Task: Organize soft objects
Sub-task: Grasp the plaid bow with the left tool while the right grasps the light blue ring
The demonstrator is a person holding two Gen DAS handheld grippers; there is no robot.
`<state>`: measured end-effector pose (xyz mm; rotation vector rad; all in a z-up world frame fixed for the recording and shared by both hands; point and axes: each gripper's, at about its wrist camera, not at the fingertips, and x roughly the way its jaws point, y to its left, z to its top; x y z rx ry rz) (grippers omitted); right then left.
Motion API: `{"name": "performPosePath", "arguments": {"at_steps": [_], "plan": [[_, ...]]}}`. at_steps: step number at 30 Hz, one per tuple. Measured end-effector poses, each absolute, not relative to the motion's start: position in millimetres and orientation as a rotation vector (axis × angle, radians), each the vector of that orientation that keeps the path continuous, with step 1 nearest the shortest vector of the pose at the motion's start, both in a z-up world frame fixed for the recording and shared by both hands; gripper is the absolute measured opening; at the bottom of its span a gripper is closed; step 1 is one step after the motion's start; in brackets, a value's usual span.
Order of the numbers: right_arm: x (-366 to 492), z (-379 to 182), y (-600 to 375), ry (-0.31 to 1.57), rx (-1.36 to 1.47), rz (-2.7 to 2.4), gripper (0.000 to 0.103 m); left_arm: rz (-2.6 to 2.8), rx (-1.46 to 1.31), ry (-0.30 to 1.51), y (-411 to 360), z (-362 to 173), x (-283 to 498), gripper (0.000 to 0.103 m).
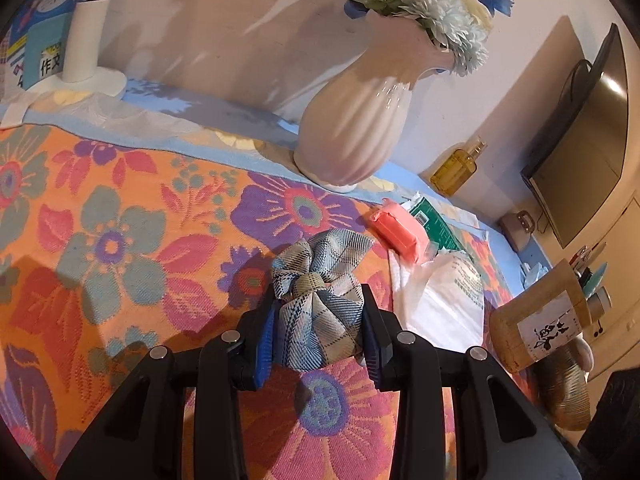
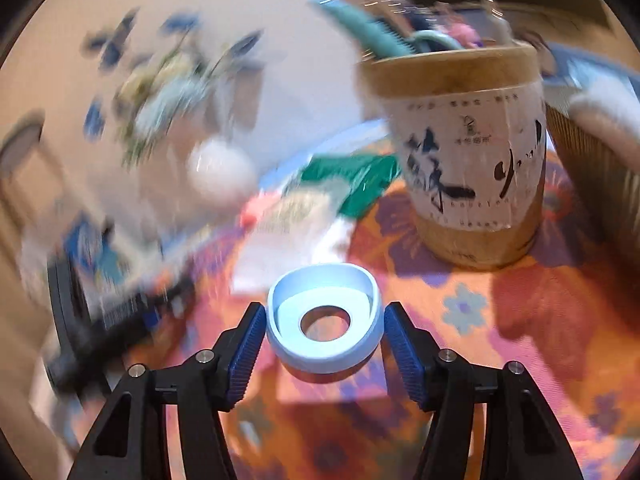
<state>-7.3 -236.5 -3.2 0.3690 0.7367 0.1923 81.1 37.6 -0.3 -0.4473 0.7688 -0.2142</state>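
left claw: closed on a plaid fabric scrunchie, blue pads pressing its near lobe from both sides; the rest of the fabric bulges forward past the fingertips, long axis running straight ahead from the claw toward the far edge of the counter. whether the scrunchie is clear of the floral cloth cannot be told.

right claw: about half open around a pale blue ring, a pad close at each flank; contact looks likely but the frames do not settle whether it is pinched or merely straddled. the right wrist view is heavily blurred on its left side.

relation governing the next move: the brown cardboard tub, already stuffed with combs and oddments, stands ahead and to the right of the right claw, and to the right of the left claw. judged the probable drop point; the right hand is nearer.

surroundings: white ribbed vase near the far edge, pink packet, green-printed packet and white plastic wrap lying between scrunchie and tub. the wrap sits in the left claw's direct path; the vase could be tipped by a wide swing.
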Motion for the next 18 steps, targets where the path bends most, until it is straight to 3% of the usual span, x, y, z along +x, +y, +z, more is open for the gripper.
{"name": "performPosePath", "arguments": {"at_steps": [2,4,9,17,18], "plan": [[-12.7,-9.6,-242.8,0.78,0.369,0.226,0.068,-0.209,-0.442,0.778,36.6,-0.7,82.3,0.033],[-15.7,-12.0,-250.1,0.754,0.402,0.244,0.088,-0.201,-0.437,0.786,36.5,-1.2,83.3,0.033],[-2.1,-13.2,-231.4,0.802,0.294,0.204,0.103,-0.198,-0.438,0.788,37.0,-1.6,82.6,0.033],[19.8,-17.7,-187.5,0.905,0.007,0.062,0.103,-0.189,-0.429,0.791,36.6,-1.3,82.5,0.033],[18.7,-16.5,-185.9,0.892,-0.003,0.067,0.098,-0.19,-0.431,0.791,36.5,-1.0,82.9,0.033]]}}
